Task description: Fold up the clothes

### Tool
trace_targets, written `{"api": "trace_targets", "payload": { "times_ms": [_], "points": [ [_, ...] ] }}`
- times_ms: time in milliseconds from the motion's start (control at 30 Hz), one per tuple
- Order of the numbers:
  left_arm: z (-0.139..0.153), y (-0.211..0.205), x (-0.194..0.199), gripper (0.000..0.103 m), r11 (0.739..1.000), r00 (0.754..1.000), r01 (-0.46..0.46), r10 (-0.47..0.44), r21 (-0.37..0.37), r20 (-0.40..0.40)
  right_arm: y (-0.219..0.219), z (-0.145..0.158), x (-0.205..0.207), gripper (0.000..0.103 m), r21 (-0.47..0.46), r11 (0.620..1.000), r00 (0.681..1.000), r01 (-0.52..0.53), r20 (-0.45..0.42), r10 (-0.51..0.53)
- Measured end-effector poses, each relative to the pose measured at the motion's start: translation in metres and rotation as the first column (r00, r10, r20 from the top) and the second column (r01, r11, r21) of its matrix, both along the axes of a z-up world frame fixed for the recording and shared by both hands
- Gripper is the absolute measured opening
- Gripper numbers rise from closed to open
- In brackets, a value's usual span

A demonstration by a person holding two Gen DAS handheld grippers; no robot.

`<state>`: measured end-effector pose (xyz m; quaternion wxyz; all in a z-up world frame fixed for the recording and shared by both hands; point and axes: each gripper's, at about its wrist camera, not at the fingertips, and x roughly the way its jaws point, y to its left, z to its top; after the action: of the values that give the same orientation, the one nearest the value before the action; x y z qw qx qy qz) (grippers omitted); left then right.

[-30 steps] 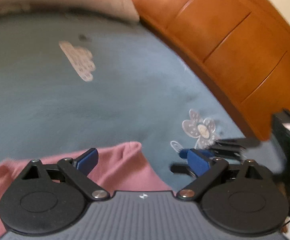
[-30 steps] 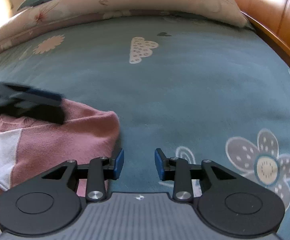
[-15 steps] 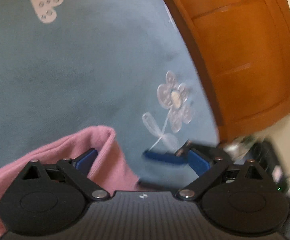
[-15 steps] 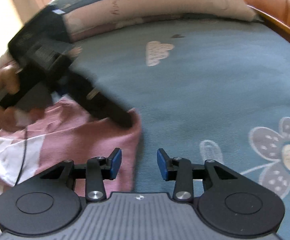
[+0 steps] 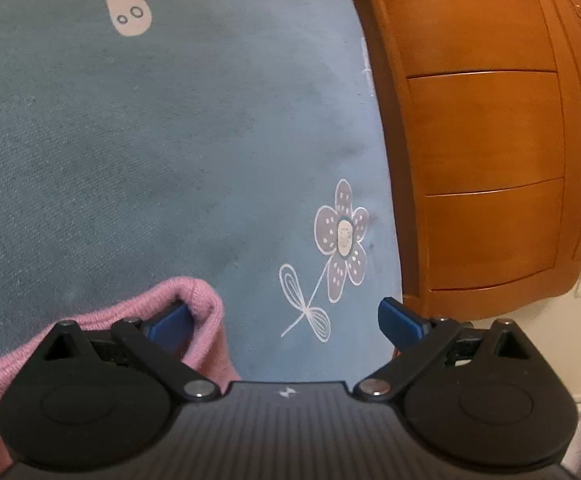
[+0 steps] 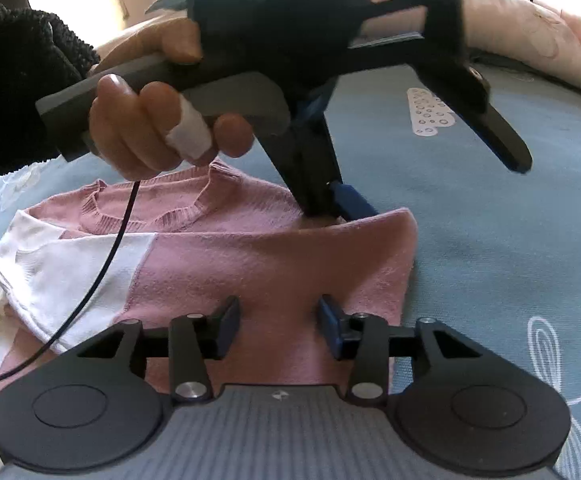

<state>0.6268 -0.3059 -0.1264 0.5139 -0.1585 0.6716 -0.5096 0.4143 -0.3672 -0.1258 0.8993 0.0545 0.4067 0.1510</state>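
The right gripper (image 6: 276, 330) had slid over the sweater (image 6: 274, 252) in the last second, jaws parted and empty above its hem. Beyond, the left gripper (image 6: 422, 184) had swung in, spread wide, one finger tucked under the sweater's far corner on the bed (image 6: 490, 248), likely starting a fold

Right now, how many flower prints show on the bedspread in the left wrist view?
1: the flower sits near the wooden bed frame, ahead of the left claw. Others may lie outside the view.
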Motion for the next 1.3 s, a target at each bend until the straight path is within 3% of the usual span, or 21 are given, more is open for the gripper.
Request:
{"api": "trace_targets", "payload": {
  "times_ms": [133, 300, 400, 500, 567, 700, 800, 933, 1300],
  "points": [
    [0.017, 0.007, 0.0, 0.099, 1.0, 0.997, -0.004, 0.004, 0.01, 0.077, -0.014, 0.017, 0.006, 0.048, 0.06, 0.996, 0.994, 0.071, 0.083, -0.076],
    [0.039, 0.016, 0.0, 0.098, 1.0, 0.985, -0.011, 0.007, 0.021, 0.172, -0.013, -0.012, 0.031, 0.049, 0.047, 0.995, 0.994, 0.093, 0.059, -0.096],
    [0.054, 0.024, 0.0, 0.098, 0.999, 0.977, -0.029, 0.026, 0.013, 0.214, -0.012, -0.01, 0.032, 0.05, 0.026, 0.997, 0.995, 0.079, 0.055, -0.081],
    [0.069, 0.036, -0.004, 0.098, 0.993, 0.981, -0.092, 0.104, -0.077, 0.165, -0.016, -0.003, 0.031, 0.05, 0.049, 0.994, 0.994, 0.096, 0.052, -0.098],
    [0.064, 0.029, -0.017, 0.098, 0.991, 0.99, -0.074, 0.086, -0.11, 0.11, -0.013, 0.004, 0.023, 0.05, 0.056, 0.994, 0.993, 0.091, 0.067, -0.095],
    [0.032, 0.013, -0.039, 0.098, 0.998, 0.996, -0.043, 0.047, -0.055, 0.081, -0.001, 0.016, 0.003, 0.05, 0.06, 0.996, 0.995, 0.071, 0.064, -0.075],
    [0.014, 0.013, -0.038, 0.098, 0.995, 0.99, -0.088, 0.092, -0.04, 0.11, -0.004, 0.016, -0.011, 0.05, 0.069, 0.995, 0.996, 0.071, 0.043, -0.074],
    [-0.006, 0.015, -0.029, 0.098, 0.99, 0.989, -0.126, 0.13, -0.071, 0.064, -0.003, 0.006, -0.018, 0.05, 0.087, 0.993, 0.996, 0.084, 0.017, -0.086],
    [0.01, 0.024, -0.026, 0.1, 0.985, 0.991, -0.118, 0.125, -0.127, 0.047, 0.0, 0.004, -0.029, 0.052, 0.127, 0.985, 0.993, 0.116, 0.006, -0.118]
  ]
}}
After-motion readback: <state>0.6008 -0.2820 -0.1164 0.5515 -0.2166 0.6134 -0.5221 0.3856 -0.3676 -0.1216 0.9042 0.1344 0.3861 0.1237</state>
